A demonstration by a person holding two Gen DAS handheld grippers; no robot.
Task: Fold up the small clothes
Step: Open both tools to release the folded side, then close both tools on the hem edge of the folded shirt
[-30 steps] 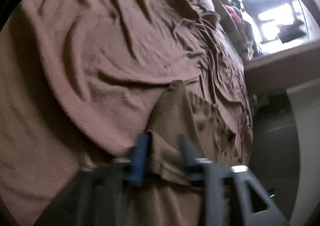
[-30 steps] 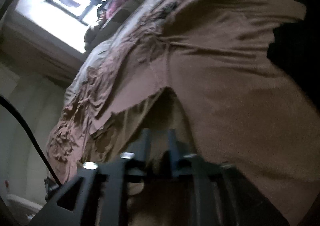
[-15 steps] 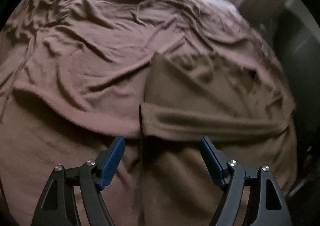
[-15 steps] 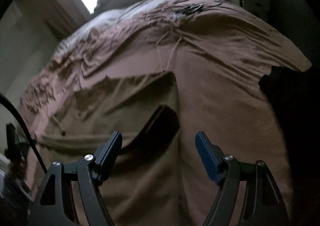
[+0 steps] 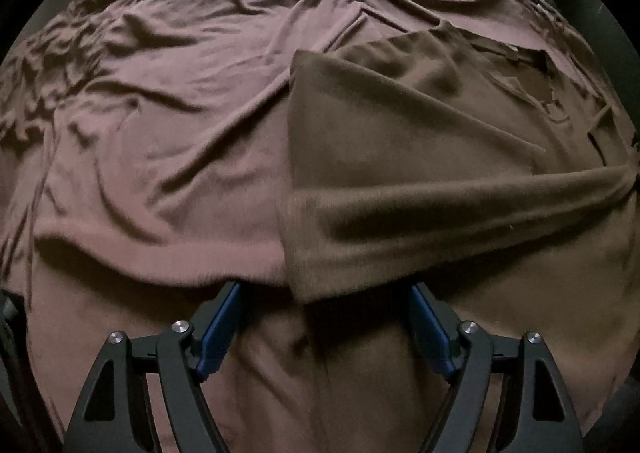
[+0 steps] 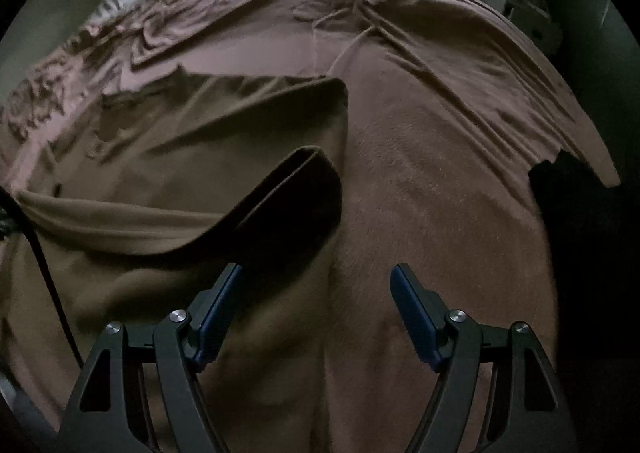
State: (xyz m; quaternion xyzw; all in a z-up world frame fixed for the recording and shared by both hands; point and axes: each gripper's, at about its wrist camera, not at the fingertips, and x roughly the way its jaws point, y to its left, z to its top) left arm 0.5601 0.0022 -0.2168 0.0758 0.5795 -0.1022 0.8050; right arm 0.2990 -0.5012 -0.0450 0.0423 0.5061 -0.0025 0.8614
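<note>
Olive-brown knit garment [image 5: 400, 181] just released, lying half-folded on wrinkled mauve bed blanket [image 5: 168, 101], 2 o'clock of left gripper [image 5: 324, 329]. Left jaws opening, right gripper [image 6: 316, 309] jaws closing slightly; both spread, empty. Next fold pending.

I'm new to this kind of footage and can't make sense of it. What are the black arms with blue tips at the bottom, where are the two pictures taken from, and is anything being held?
No robot here: a person carries a pair of tongs in each hand, with a wide-angle camera on each looking along its two fingers. One picture is from the left tongs, the other from the right tongs. The blue parts are the gripping pads.

Both look down on a bed covered by a wrinkled pinkish-brown blanket. On it lies a darker olive-brown garment, partly folded over itself; which kind of garment I can't tell.

Nothing is held. The left tongs are opening, the right closing slightly, and no pad presses on cloth.
</note>
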